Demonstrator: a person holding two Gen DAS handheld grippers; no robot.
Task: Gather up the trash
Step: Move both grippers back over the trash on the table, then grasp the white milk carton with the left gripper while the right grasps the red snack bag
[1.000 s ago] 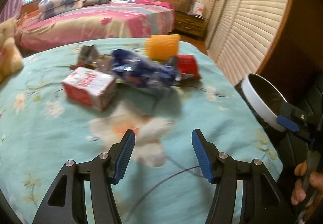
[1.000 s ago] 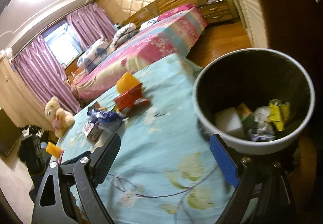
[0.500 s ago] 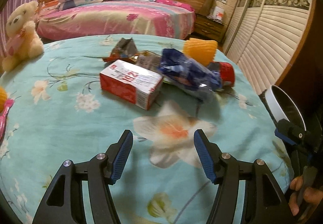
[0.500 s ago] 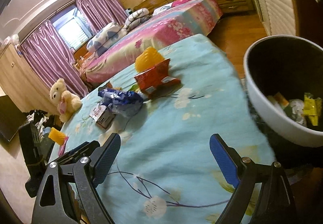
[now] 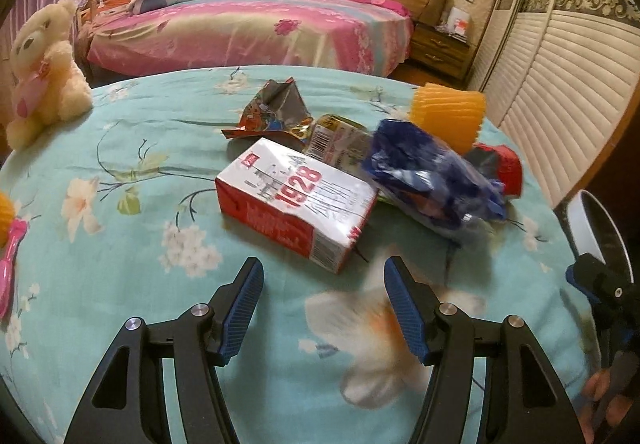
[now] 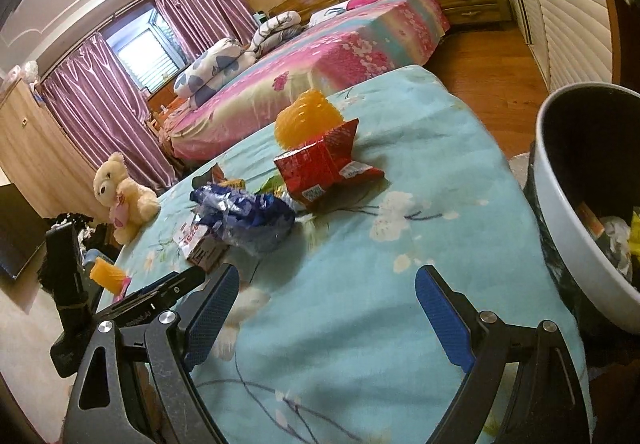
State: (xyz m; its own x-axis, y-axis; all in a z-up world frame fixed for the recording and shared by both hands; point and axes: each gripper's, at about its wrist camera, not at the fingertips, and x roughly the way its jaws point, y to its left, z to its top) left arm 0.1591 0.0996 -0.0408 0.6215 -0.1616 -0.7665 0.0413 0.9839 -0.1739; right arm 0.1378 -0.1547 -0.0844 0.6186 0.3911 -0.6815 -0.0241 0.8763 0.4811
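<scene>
Both spread wide and empty, left gripper (image 5: 323, 306) just short of the red-and-white carton (image 5: 296, 206), right gripper (image 6: 326, 310) beside the bin (image 6: 560, 180).

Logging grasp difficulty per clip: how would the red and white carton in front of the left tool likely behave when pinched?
The red and white carton keeps flat faces and crisp edges, so it probably holds its shape. It lies on its broad side, so it is unlikely to roll or tip. Its glossy surface may slip between the pads of the open left tool. Weight cannot be judged.
</scene>
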